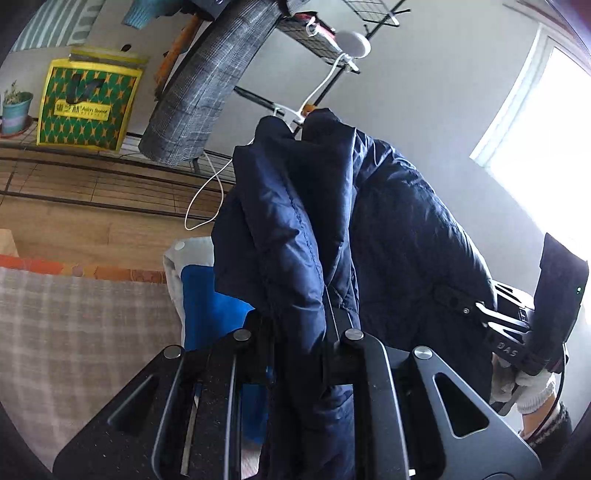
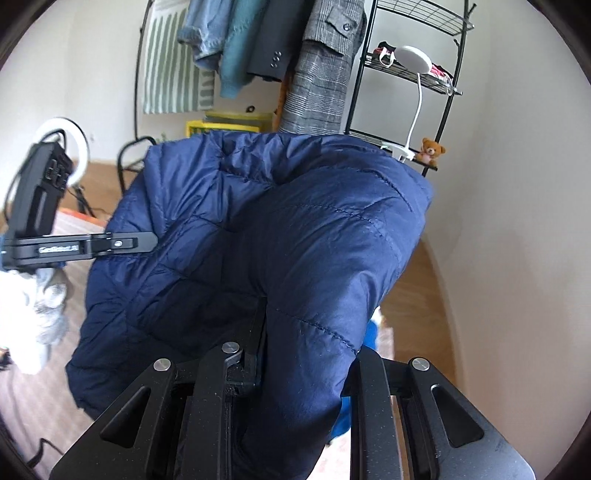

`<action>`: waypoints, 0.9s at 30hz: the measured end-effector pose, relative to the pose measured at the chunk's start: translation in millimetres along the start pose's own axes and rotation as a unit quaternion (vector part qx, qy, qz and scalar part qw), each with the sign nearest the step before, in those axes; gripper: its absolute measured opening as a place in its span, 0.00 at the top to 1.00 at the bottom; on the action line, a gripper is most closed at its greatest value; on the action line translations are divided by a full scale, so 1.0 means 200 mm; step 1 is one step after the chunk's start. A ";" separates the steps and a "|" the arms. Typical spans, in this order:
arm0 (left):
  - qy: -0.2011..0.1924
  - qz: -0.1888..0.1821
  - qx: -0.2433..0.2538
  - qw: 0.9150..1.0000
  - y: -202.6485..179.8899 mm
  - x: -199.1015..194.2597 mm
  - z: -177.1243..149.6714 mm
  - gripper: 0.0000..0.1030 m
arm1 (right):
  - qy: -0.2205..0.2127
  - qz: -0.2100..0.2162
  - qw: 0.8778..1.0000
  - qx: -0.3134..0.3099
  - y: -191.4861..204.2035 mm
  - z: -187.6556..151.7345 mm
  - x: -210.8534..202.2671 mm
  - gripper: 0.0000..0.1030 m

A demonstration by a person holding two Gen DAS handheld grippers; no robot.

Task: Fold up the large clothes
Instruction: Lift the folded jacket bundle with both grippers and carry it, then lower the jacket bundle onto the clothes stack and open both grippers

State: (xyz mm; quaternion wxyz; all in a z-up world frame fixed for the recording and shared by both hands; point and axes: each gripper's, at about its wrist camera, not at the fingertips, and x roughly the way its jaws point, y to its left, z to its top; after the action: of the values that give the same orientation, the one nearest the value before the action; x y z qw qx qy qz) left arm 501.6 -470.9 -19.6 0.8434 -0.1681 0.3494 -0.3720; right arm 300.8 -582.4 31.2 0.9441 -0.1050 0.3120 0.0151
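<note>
I hold a navy quilted jacket [image 1: 295,229] aloft, its long axis running up from my left tool [image 1: 299,332], which is clamped on a fold of the fabric. The garment bunches upward toward the black wire shelf rack [image 1: 317,33] behind it. Below the jacket lie a plaid bed cover [image 1: 81,325] and a blue item [image 1: 207,295]. My right tool [image 2: 306,350] points level into the jacket [image 2: 258,240], clamped on a puffed section that spills over its right finger. In the right wrist view the left tool [image 2: 147,242] reaches in from the jacket's left edge and bites its side. A gloved hand [image 1: 524,384] grips the right tool's handle below the jacket.
</note>
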 end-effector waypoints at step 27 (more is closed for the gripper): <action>-0.009 0.149 -0.021 0.989 0.29 0.25 -0.01 0.42 | 0.082 -0.200 0.976 0.024 -0.23 -0.19 0.39 0.26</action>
State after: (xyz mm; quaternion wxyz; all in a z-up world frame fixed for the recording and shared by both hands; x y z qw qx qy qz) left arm 553.2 -468.6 -75.9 0.8890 -0.1348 0.3703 -0.2332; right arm 344.9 -638.0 -36.5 0.9016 -0.1440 0.3608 -0.1903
